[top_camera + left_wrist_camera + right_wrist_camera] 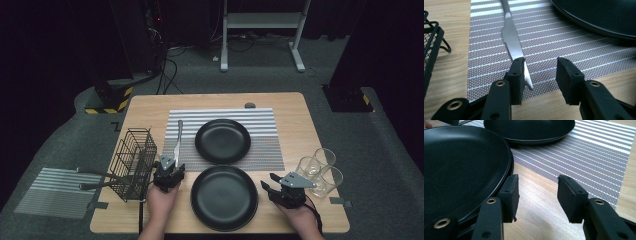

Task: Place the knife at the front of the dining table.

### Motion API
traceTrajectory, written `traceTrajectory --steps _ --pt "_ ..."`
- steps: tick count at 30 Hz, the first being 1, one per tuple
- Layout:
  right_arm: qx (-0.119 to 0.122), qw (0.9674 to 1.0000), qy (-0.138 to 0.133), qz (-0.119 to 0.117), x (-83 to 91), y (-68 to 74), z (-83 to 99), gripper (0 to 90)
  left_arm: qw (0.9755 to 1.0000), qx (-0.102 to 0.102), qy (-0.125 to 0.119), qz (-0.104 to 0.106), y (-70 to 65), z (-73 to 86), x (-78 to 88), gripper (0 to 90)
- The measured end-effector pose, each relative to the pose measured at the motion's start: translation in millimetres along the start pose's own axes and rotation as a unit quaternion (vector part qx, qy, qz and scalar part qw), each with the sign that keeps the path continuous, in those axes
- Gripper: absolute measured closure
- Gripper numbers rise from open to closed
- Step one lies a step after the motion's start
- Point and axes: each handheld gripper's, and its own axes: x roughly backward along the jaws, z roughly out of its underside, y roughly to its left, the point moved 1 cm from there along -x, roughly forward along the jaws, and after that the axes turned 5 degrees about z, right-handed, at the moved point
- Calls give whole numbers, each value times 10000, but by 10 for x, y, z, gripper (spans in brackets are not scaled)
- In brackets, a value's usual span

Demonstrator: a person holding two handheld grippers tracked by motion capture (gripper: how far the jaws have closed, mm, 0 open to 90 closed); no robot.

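Here, slim steel knife [511,41], round matte plate [224,197]

Left gripper [540,72] low over striped placemat [574,45], jaws apart, nothing pinched. Knife [511,40] lies on placemat, running away from camera, near tip just beside left jaw's inner face. Black plate [599,15] at upper right. Wire basket [431,42] at left edge on wooden table [449,65].

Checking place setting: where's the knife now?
In the high view the knife lies on the striped mat's left edge, between the wire basket and far plate, its near end at the left gripper.
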Motion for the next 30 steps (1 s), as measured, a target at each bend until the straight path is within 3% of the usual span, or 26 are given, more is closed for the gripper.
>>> traceTrajectory --steps 1,2,4,5,6,8,12,13,15,17,19,20,24,30 --pt "-3 10000 6 1 -1 0 2 519 10000 -22 -6 20 1 1 3 584" --pt "68 10000 -13 7 -6 -10 2 520 9999 127 -80 25 -20 8 0 582" --pt "43 10000 -1 30 -6 -6 6 520 10000 -53 -50 27 -13 3 9 587" --pt "-11 10000 25 35 -5 1 10 521 9999 67 -116 21 -39 7 2 588" --pt "-74 10000 47 38 -6 7 15 522 9999 49 -144 16 -44 8 2 584" --pt "-61 9999 49 92 -13 1 21 523 9998 -189 -81 4 -30 6 18 582" --pt "-84 9997 99 206 -34 8 31 535 9995 -235 -151 153 -55 9 30 581" --pt "-92 9996 139 236 -38 11 34 540 9991 -379 -33 201 -48 4 64 579" --pt "-37 9994 141 303 -50 5 37 540 9987 -409 -189 237 -88 15 63 572" --pt "-84 9991 226 348 -55 22 43 541 9980 -543 -171 257 -101 23 81 572" --pt "-67 9987 297 407 -65 29 51 542 9980 -475 -185 365 -129 21 85 572" --pt "10 9985 304 444 -73 18 52 540 9977 -488 -251 392 -127 23 77 576" --pt "-50 9978 415 518 -99 23 61 540 9970 -560 -234 477 -139 15 124 589" --pt "-45 9968 517 615 -119 10 66 548 9954 -591 -442 607 -220 -5 167 562"
